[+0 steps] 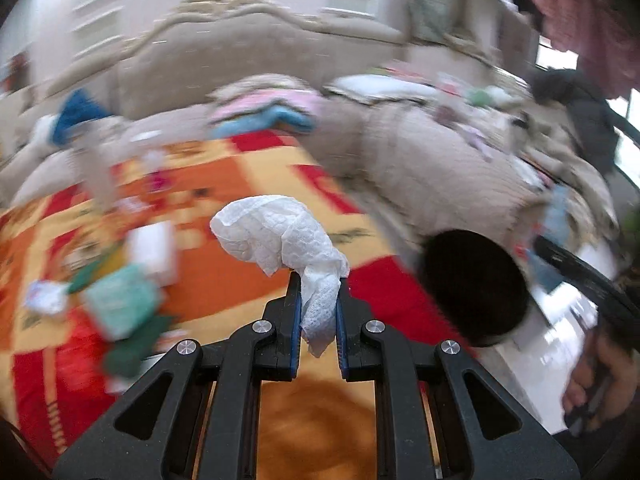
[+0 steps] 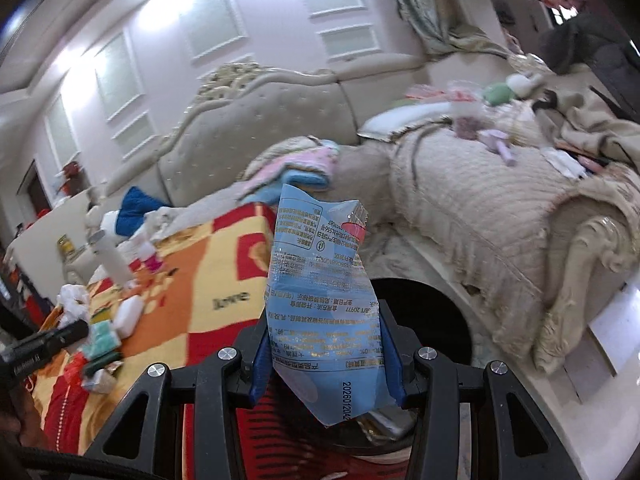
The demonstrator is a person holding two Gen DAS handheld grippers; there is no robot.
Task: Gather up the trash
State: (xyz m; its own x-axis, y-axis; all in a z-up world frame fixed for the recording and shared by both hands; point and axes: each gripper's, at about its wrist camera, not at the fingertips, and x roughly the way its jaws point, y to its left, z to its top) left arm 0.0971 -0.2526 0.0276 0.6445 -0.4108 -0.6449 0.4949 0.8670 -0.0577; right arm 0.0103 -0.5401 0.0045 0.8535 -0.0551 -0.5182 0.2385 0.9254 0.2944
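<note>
White crumpled tissue (image 1: 280, 232) is pinched between the jaws of the left gripper (image 1: 318, 312), its bulk billowing above the fingertips and a short tail hanging below them. The right gripper (image 2: 326, 344) is clenched on a blue printed wrapper (image 2: 320, 288), which stands up between the blue pads with its lower corner poking out underneath.

The landmark to steer by is the round black bin (image 1: 476, 288), whose dark mouth shows just right of the tissue in the left wrist view and directly behind the wrapper in the right wrist view (image 2: 424, 312). It stands beside the corner of the red-and-orange cloth (image 1: 224, 280), with the beige quilted sofa (image 2: 460, 184) behind it.

To do this step well, I judge each load should be brought squarely over the mouth before letting go (both are light and will drift if released from the side). The wrapper seems nearer the opening, so it could go first. Open wide on the tissue, since soft paper may cling to a pad. Keep both grippers apart over the rim so they do not collide. More litter (image 2: 100, 336) lies on the cloth, well left of the bin, so collecting is not yet finished.
</note>
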